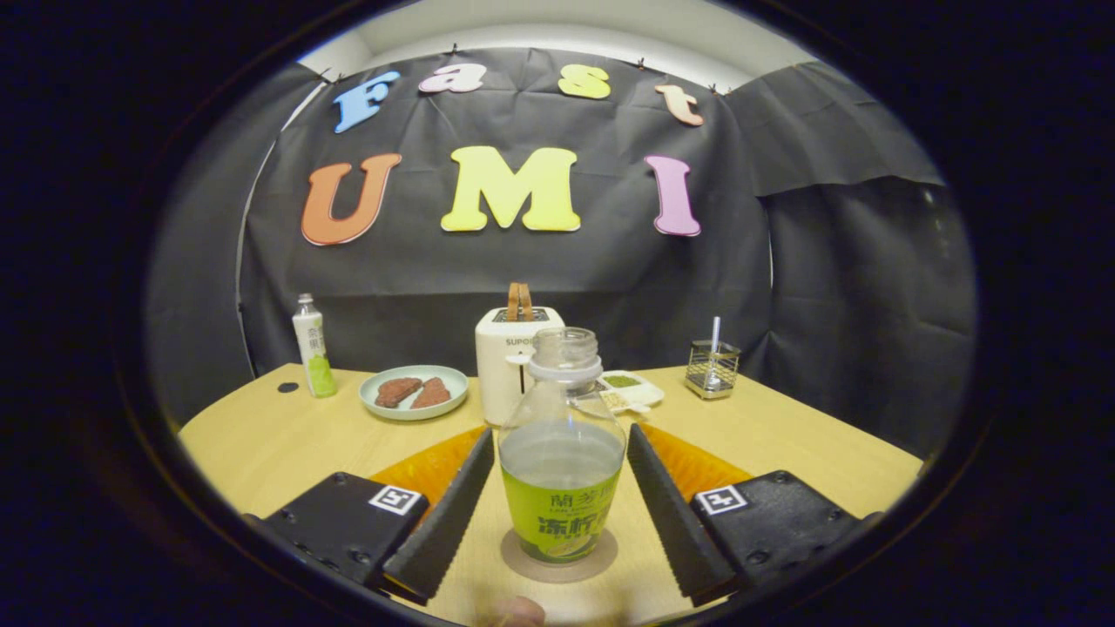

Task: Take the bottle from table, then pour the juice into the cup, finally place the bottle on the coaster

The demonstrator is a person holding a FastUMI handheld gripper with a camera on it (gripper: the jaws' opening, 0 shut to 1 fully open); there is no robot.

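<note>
The bottle (562, 453) stands upright on the round coaster (559, 557), dead centre between the two fingers, its cap off and pale liquid reaching about halfway up. The gripper (562, 501) is spread wide: each finger stands a clear gap away from the bottle's sides, so it has hold of nothing. To my eye that is the last step done or nearly so, the bottle set where the task wants it, with the fingers parted enough to draw back without knocking it.

The open neck is the thing to mind; a nudge on withdrawal could tip it and spill.

Beyond the bottle at twelve o'clock sits the toaster (514, 361) with bread (520, 301) sticking out of its slot. At about eleven o'clock lies a plate (415, 393) with two brown pieces on it, and further out at ten o'clock a second bottle (313, 347) stands capped near the table's (261, 444) back edge. At one o'clock, close behind the bottle's shoulder, is a small white dish (631, 390), and past it a wire holder (712, 369). I cannot pick out the cup.
</note>
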